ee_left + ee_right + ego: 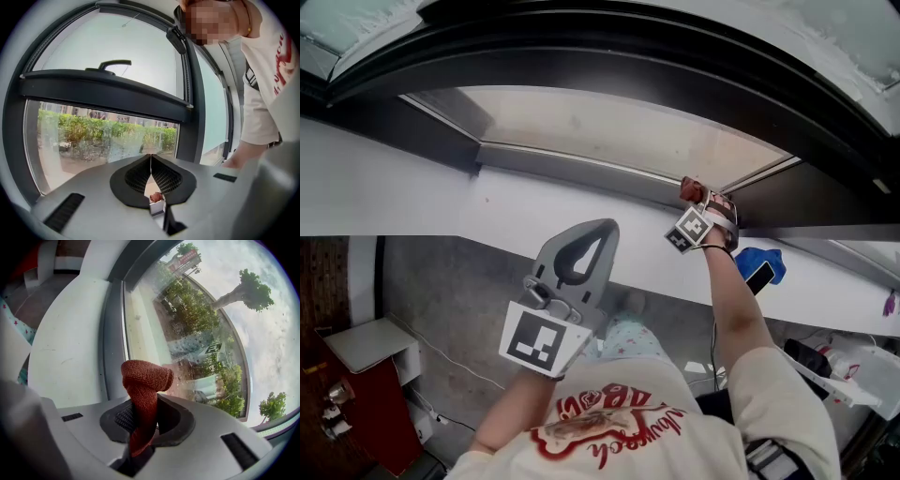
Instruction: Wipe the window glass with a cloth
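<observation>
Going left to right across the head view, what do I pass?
White box → left claw, shut with nothing in it → right claw, shut on the red cloth at the window glass → blue item.

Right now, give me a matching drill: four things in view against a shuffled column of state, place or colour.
Things:
1 left gripper
2 cloth
3 window handle
4 blue item

States:
A black, on the dark frame bar
B rust-red, clamped in the jaws of the right gripper
C lying on the white sill
D jaws together, nothing held

Pairs: 1-D, 2-B, 3-A, 4-C
</observation>
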{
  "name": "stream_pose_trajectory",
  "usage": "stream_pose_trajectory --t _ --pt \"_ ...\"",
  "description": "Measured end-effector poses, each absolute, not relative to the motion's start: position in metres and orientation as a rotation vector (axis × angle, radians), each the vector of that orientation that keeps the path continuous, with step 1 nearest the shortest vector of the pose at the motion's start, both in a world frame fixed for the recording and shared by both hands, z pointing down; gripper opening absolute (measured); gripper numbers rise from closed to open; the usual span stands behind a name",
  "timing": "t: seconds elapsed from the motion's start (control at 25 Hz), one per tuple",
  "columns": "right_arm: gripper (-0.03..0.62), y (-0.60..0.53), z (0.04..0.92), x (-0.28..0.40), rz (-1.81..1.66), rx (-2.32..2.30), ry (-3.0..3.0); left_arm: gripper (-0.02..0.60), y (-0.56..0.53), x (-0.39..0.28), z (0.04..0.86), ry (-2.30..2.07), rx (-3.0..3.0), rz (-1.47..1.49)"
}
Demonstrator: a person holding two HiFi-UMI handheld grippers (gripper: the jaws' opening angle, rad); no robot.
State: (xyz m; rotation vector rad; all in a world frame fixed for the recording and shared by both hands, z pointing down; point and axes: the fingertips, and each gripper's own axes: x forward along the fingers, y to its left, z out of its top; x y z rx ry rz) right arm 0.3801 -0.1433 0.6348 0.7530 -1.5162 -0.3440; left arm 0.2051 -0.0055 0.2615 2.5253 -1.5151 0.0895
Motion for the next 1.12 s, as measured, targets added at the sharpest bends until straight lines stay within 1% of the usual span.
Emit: stream_pose_trajectory --t 0.36,0.56,0.8,0.92,1.12 --pt "0.072 -0.138 0.663 0.378 -0.278 0.742 -1.524 0.021 -0.017 0.221 0.291 -1.479 2.497 0.089" --pt "0.072 -0.142 0.686 0.388 -0.3 0.704 -1.491 0.021 -0.013 0.222 0.299 -1.472 2.473 0.079" --pt "0.072 -0.145 0.685 0.383 -0.301 0.674 -1.475 0.021 -0.011 0.215 0.309 -1.474 2.433 0.087" --pt "0.072 -0.146 0.655 0.367 -0.371 0.723 -1.55 0.021 -0.013 0.216 0.297 -1.484 2.455 0.054" --pt "0.072 -0.129 0.539 0.331 -0.583 0.887 -1.735 0.021 -0.008 0.215 0.275 -1.468 2.526 0.05"
